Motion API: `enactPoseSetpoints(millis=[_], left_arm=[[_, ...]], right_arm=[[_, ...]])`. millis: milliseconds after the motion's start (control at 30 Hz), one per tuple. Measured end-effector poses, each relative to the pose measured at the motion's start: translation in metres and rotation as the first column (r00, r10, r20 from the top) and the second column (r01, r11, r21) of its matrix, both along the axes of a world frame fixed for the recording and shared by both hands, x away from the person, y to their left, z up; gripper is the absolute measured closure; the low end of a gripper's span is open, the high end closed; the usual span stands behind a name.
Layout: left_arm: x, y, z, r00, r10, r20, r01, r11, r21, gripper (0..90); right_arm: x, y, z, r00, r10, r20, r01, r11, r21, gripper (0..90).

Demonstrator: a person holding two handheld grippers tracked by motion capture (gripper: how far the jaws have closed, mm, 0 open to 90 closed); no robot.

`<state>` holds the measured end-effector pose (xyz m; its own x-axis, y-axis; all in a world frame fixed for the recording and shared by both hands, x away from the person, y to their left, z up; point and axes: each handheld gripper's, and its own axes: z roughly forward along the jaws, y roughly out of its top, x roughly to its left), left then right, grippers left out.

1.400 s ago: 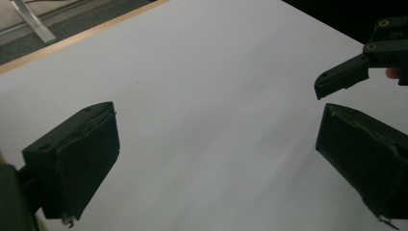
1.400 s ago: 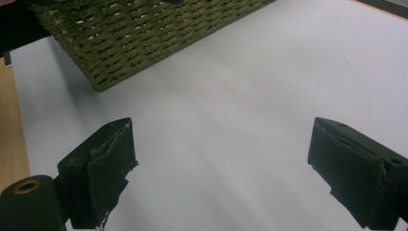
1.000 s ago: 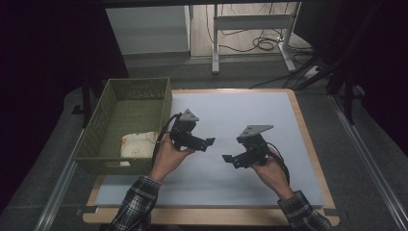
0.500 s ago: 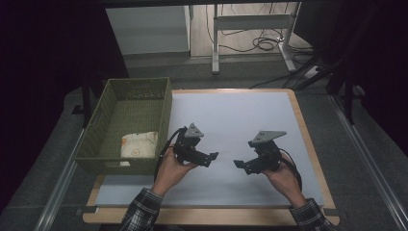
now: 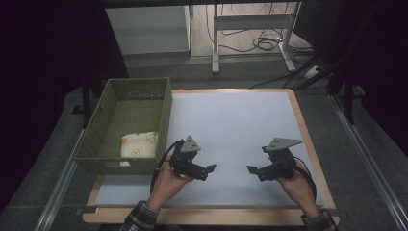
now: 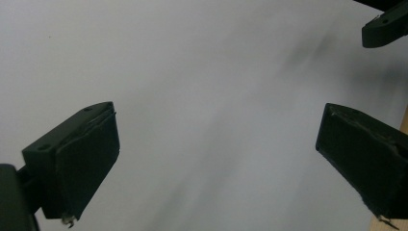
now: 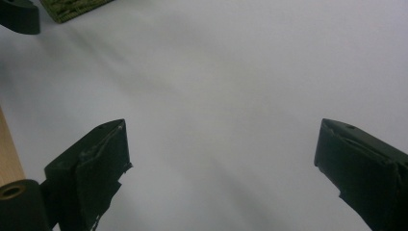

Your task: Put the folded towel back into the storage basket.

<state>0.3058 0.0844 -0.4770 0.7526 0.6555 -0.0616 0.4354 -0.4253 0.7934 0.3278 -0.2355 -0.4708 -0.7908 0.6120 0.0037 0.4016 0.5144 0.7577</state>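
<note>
High view: the left gripper (image 5: pixel 210 169) and the right gripper (image 5: pixel 250 169) hover low over the near part of the white desk (image 5: pixel 231 125), tips facing each other, both released with jaws wide apart and grasping nothing. Nearest the left one stands a green woven basket (image 5: pixel 163 115) (a pale cloth bundle (image 5: pixel 138 144) lies inside it).
</note>
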Motion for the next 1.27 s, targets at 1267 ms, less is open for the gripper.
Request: enactPoseSetpoints(millis=[1267], left_arm=[[-0.018,0.012,-0.071,0.9956,0.048,-0.08,-0.038,0.9909,0.129,0.0]], right_arm=[[-0.021,-0.004,-0.063,0.9997,0.014,-0.02,-0.016,0.995,-0.097,3.4]])
